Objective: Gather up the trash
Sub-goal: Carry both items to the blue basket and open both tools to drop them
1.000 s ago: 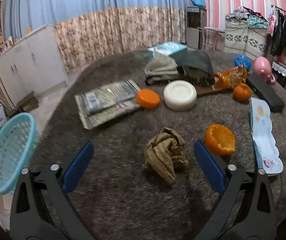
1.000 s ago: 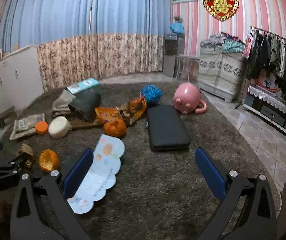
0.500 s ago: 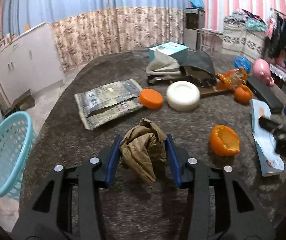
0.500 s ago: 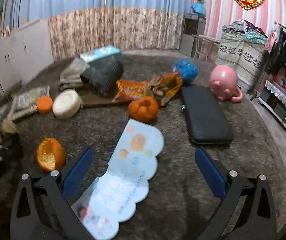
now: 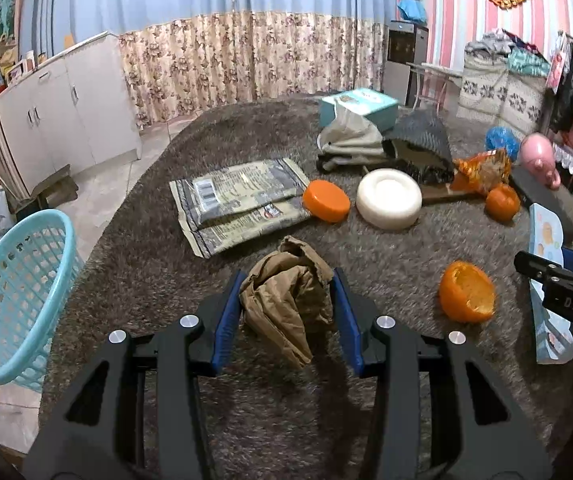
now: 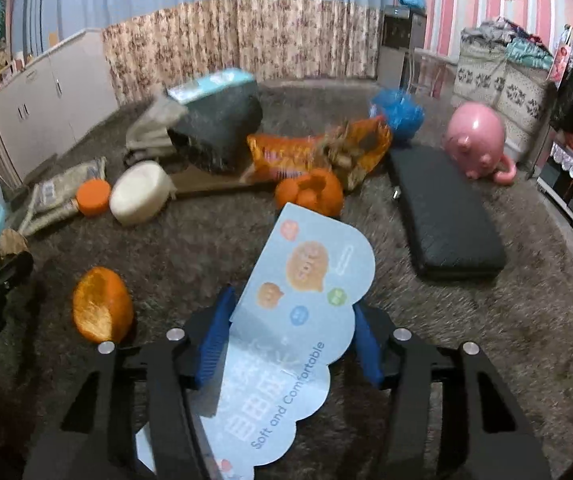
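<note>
A crumpled brown paper (image 5: pixel 286 300) sits on the shaggy grey rug, and my left gripper (image 5: pixel 286 280) is shut on it, blue pads pressing both sides. A light blue cloud-shaped card (image 6: pixel 310 272) lies between the jaws of my right gripper (image 6: pixel 292 300). Those jaws are closing and the pads touch the card's two edges, which bow upward. An orange peel half (image 5: pixel 466 296) lies on the rug between the two grippers. A turquoise basket (image 5: pixel 14 292) stands at the rug's left edge.
Beyond the grippers lie flat printed packets (image 5: pixel 238 200), an orange lid (image 5: pixel 325 200), a white round dish (image 5: pixel 388 198), another orange peel (image 6: pixel 310 196), an orange snack bag (image 6: pixel 318 148), a black cushion (image 6: pixel 446 212) and a pink pig (image 6: pixel 476 140).
The left jaws closed on the brown paper and have held it since. The right gripper dipped toward the blue card and its jaws came in from wide open onto the card's edges.
</note>
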A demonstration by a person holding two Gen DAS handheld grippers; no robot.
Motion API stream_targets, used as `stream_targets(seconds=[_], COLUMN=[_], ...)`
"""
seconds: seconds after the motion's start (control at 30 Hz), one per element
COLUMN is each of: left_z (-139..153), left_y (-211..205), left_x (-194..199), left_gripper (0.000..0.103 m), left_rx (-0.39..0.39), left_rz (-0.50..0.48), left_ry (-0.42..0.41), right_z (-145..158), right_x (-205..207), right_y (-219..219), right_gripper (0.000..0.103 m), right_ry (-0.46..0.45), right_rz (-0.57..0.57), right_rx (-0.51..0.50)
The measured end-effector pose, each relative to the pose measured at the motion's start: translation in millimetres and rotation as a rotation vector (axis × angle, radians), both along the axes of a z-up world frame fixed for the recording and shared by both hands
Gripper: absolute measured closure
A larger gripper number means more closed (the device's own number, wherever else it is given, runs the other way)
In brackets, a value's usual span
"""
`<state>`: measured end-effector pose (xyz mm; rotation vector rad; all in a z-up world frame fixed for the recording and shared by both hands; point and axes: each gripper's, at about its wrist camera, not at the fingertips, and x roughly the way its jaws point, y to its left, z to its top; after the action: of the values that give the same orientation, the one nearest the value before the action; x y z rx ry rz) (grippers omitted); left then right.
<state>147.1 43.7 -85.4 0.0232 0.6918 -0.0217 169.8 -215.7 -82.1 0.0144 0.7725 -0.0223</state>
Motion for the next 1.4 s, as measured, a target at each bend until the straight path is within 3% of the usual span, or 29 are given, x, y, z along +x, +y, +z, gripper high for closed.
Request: stream_targets(seconds=[0.27,0.5,0.67,0.9,1.13,1.27,1.3,1.4], left_z=[47.3,64.4,53.8,26.0,9.3,3.1,1.4,-0.1], left_y=[50.3,131.1,198.9,270.1,298.1,300.8,302.5,303.1], left_x=[-23.6,-35.3,-30.4,-14.0,1.7,5.0,5.9,-0.6], left_gripper=[0.060,0.060,0.060,0.060,0.060,0.059,0.056,0.030], left_rx=[-0.008,0.039,0.074,0.049,0.014,0.011,0.004,0.014], left_rz=[0.086,0.198,0.322,0.434,0.451,0.457,0.450,0.462], left_ry=[-0.088,-0.107,-0.079,0.002,0.043,0.046,0.050,0.040], right_z=[74.9,102.3,104.8,77.1,58.0,57.3,56.5,54.4], right_x=[-5.6,11.0,30.9,74.2,92.9,91.0,90.1,89.3], right_y=[48.2,138.6,203.6,300.3,355.5,379.8,382.2,392.2], right_gripper=[0.048,0.048,0.048,0.048,0.048,0.048,0.048,0.048], right_ry=[-0.178,-0.244,-0.238,-0.126,-0.071,-0.088,-0.090,-0.095], right_rz=[0.106,0.273,0.403,0.562,0.616,0.652,0.658,0.678], right_rx=[-0.074,-0.127,-0.117,-0.021,0.069,0.044,0.037,0.027])
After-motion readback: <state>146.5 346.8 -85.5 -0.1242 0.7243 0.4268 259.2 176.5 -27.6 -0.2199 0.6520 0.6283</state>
